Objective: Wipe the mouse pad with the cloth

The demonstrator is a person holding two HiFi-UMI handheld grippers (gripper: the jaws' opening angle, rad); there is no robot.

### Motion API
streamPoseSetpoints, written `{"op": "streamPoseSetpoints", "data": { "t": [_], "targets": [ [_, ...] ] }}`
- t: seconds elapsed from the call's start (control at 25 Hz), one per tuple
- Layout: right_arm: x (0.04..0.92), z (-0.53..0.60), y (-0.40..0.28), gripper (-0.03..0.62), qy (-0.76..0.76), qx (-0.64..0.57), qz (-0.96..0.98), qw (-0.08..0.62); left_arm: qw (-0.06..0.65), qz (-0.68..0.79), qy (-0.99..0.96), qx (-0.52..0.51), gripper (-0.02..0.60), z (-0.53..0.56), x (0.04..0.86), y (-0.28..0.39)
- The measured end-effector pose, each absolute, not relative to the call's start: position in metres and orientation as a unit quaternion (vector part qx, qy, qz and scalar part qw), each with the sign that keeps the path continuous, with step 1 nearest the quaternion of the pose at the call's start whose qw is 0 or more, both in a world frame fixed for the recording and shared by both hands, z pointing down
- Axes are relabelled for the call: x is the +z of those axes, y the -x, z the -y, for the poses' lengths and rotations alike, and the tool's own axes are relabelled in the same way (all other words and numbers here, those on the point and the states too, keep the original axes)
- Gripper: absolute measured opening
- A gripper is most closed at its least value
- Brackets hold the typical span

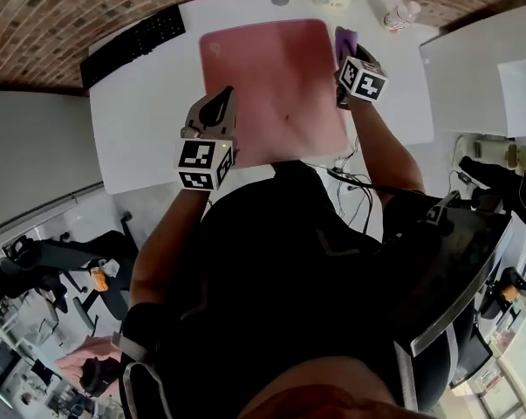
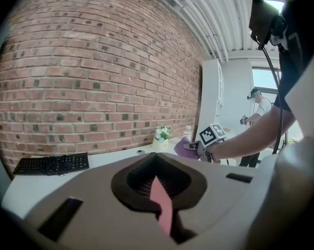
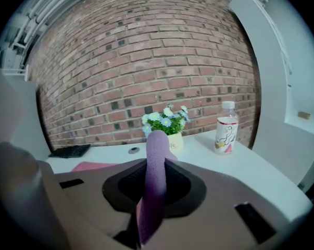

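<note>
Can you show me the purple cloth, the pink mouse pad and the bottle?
purple cloth [image 3: 155, 181]: right gripper view, the middle of the upright strip.
pink mouse pad [image 1: 276, 85]: head view, its bare middle.
bottle [image 3: 227, 128]: right gripper view, its label.

The person wears a black short-sleeved top. The grey left gripper and right gripper each carry a black-and-white marker cube.

Cloth mostly hidden behind right gripper, head view.
</note>
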State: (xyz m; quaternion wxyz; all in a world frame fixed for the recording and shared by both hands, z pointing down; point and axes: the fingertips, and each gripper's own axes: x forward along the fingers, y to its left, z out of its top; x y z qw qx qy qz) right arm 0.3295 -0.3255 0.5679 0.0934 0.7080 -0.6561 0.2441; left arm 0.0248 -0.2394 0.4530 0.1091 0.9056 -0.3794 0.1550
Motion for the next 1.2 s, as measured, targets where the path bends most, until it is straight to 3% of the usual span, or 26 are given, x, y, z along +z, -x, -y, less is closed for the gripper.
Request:
{"op": "streamPoseSetpoints", "data": {
  "t": [0.28, 1.2],
  "targets": [
    [0.617, 0.328, -0.336, 0.060, -0.698, 0.259, 0.651, 0.147, 0.125, 0.393, -0.894, 0.176, 0.000, 0.249, 0.469, -0.032],
    [0.653, 0.346, -0.196, 0.060, -0.588, 0.302, 0.731, 0.169, 0.147, 0.480, -0.847, 0.174, 0.000, 0.232, 0.474, 0.028]
  ]
}}
